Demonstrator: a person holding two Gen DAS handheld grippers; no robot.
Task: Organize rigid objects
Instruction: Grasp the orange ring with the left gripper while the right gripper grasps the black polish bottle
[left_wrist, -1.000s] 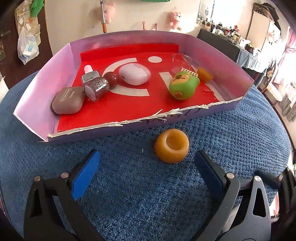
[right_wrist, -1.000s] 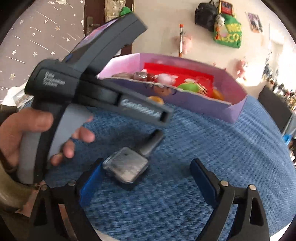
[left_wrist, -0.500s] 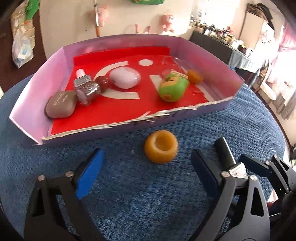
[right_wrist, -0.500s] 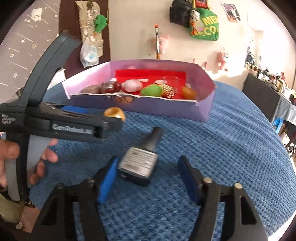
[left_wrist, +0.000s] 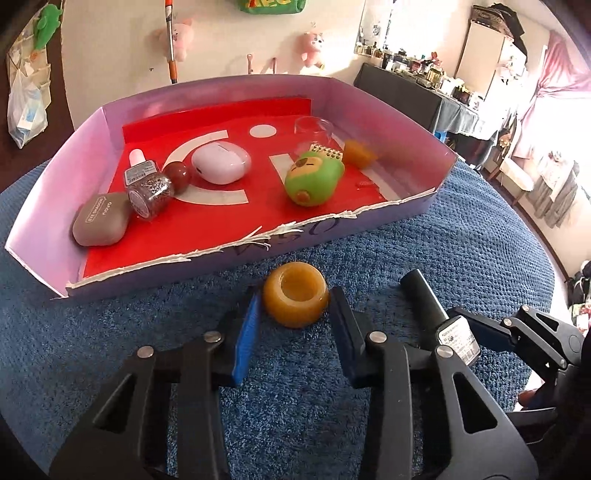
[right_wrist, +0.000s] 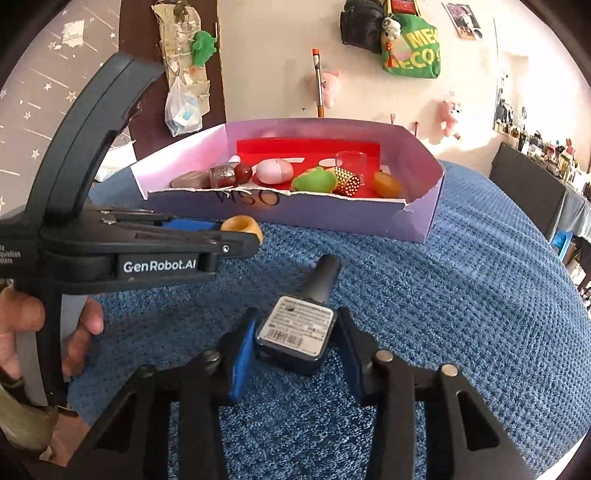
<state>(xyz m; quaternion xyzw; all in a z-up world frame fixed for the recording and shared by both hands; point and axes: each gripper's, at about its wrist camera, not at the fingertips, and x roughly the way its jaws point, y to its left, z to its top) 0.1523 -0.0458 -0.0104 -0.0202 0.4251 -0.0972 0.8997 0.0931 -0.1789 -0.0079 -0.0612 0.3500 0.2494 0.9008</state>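
Now, on the blue worktop just before the purple tray, the left gripper is clamped around the amber ring-shaped piece; to its right, the right gripper pinches the dark nail-polish bottle, lying on its side.

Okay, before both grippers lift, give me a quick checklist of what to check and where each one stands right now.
1. Left gripper around the amber ring: ok, a pad on each side.
2. Left grip firm: cannot tell.
3. Right gripper around the dark bottle: ok, body sits between the pads.
4. Right grip firm: cannot tell.
5. Box has bare floor to set things on: ok.
6. Grippers apart from each other: ok.
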